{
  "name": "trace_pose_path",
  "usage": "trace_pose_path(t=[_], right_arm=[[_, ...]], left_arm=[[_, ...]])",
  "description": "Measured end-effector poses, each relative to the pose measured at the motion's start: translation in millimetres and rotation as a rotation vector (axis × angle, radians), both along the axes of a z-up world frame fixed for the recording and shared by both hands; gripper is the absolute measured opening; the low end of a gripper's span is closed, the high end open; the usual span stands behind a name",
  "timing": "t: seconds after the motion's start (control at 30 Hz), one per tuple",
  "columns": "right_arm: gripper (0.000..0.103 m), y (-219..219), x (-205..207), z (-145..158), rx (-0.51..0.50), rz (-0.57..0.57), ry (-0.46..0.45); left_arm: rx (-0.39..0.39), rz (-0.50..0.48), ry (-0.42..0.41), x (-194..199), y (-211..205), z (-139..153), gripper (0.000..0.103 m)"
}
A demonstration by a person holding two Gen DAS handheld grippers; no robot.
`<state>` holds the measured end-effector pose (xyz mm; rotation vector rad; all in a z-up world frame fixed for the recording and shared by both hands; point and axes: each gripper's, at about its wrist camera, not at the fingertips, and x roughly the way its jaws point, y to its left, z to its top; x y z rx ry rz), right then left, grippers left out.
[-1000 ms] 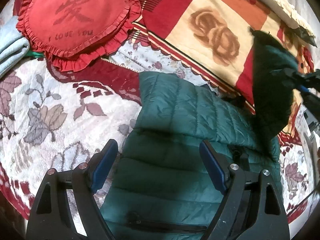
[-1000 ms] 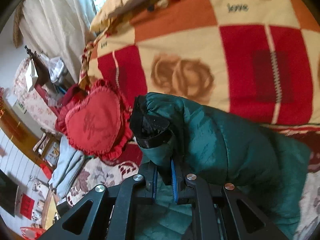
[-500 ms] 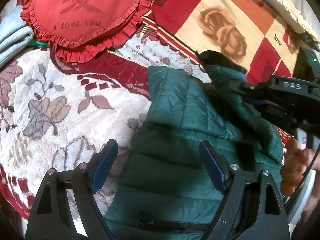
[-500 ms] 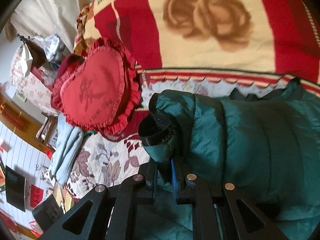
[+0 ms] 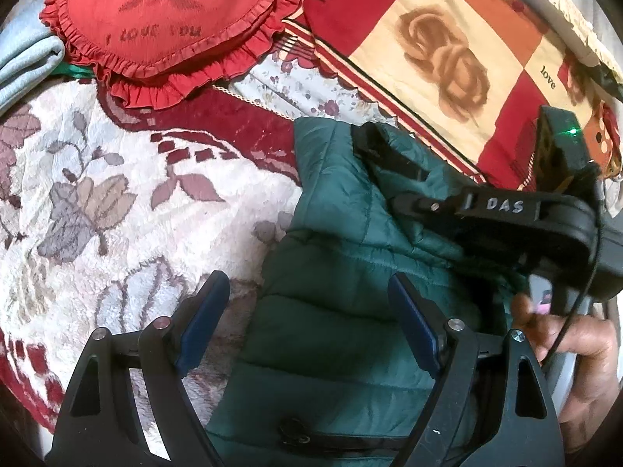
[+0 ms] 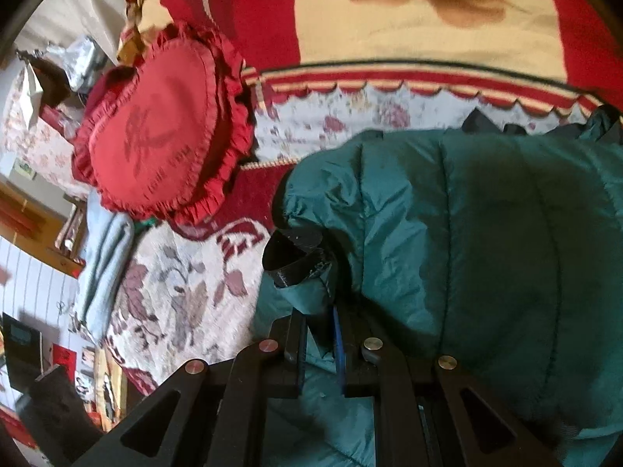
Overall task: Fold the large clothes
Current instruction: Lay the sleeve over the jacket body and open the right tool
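Observation:
A dark green quilted jacket lies on the floral bedspread. My left gripper hovers open just above the jacket's body, with nothing between its blue pads. My right gripper is shut on the jacket's sleeve just behind the black cuff, and the sleeve is laid across the jacket's body. In the left wrist view the right gripper comes in from the right, held by a hand, with the cuff pointing up and left.
A red heart-shaped frilled cushion lies at the upper left beside folded light-blue cloth. A red, cream and orange rose-patterned blanket covers the far side. Left of the bed, in the right wrist view, are furniture and clutter.
My right gripper has come down and to the left with the sleeve, bringing it from hanging in the air to lying over the jacket's body. My left gripper has stayed put, open.

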<state>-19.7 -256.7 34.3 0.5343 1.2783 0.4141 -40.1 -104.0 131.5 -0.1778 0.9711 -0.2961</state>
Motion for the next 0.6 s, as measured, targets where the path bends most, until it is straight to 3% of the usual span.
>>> trace_pose_path(t=[0.23, 0.3, 0.37, 0.4, 0.43, 0.6], right_arm=[[0.011, 6.6, 1.3, -8.8, -0.042, -0.001, 0.028], [0.020, 5.7, 1.7, -4.0, -0.027, 0.006, 0.036], [0.060, 1.2, -1.1, 5.7, 0.017, -0.005, 0.034], [0.069, -2.0, -3.9, 13.2, 0.029, -0.016, 0.021], [0.075, -4.5, -6.8, 21.1, 0.019, -0.021, 0.002], [0.075, -22.6, -23.3, 55.1, -0.035, 0.010, -0.065]], left_arm=[[-0.003, 0.013, 0.003, -0.7, 5.1, 0.0, 0.084], [-0.001, 0.016, -0.002, -2.6, 6.7, 2.0, 0.084], [-0.003, 0.019, -0.008, -3.9, 8.0, 5.2, 0.084], [-0.005, 0.021, -0.010, -4.4, 8.4, 6.7, 0.084], [-0.009, 0.024, -0.012, -4.6, 8.5, 8.7, 0.084], [-0.057, 0.043, -0.012, -3.0, 6.1, 18.6, 0.084]])
